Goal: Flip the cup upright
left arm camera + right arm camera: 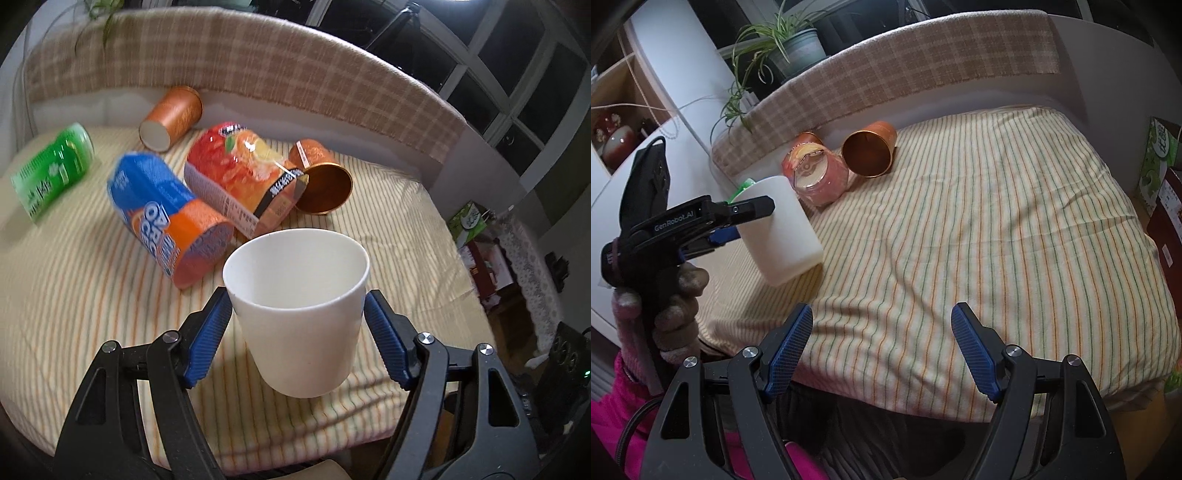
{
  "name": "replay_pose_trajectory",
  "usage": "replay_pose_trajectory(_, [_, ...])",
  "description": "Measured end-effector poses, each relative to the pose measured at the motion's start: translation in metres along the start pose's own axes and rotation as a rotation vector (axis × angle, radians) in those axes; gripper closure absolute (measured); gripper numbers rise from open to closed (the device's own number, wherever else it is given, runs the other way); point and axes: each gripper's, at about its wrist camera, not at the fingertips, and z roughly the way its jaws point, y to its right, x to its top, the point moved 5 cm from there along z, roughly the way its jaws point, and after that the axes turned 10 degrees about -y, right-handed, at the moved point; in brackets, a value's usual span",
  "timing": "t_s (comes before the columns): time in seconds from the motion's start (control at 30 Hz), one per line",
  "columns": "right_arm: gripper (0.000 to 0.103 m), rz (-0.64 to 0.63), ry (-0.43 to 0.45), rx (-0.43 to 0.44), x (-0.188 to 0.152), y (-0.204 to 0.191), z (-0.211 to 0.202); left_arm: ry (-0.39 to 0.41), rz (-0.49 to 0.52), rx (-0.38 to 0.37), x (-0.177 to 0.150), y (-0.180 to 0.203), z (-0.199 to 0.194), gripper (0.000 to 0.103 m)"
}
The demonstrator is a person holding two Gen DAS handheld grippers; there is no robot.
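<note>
A plain white paper cup sits between the blue pads of my left gripper, mouth up and tilted slightly, held above the striped cloth. Both pads press its sides just under the rim. In the right wrist view the same cup hangs tilted in the left gripper at the left, lifted off the cloth. My right gripper is open and empty, over the near edge of the striped cloth.
Several things lie on their sides behind the cup: a blue-orange can, a red-orange drink cup, a copper cup, an orange cup, a green can. A checked backrest bounds the far side. A potted plant stands behind.
</note>
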Motion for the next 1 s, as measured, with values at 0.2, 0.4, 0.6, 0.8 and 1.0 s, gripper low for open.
replay_pose_trajectory(0.2, [0.026,0.007,0.006,-0.009,0.000,0.000,-0.001,0.082,0.093,0.117,0.001,0.009,-0.006,0.027])
replay_pose_trajectory(0.4, [0.026,0.000,0.009,-0.015,0.000,-0.003,0.000,0.134,0.145,0.186,0.004,0.012,-0.007,0.027])
replay_pose_trajectory(0.6, [0.026,-0.002,0.006,-0.021,0.001,-0.004,0.002,0.135,0.161,0.204,0.004,0.012,0.000,0.027])
replay_pose_trajectory(0.8, [0.026,0.002,0.005,-0.027,0.003,-0.003,0.002,0.128,0.191,0.217,-0.001,0.015,0.008,0.027])
replay_pose_trajectory(1.0, [0.026,-0.002,0.004,-0.027,0.003,-0.004,0.002,0.119,0.206,0.208,-0.004,0.018,0.008,0.027])
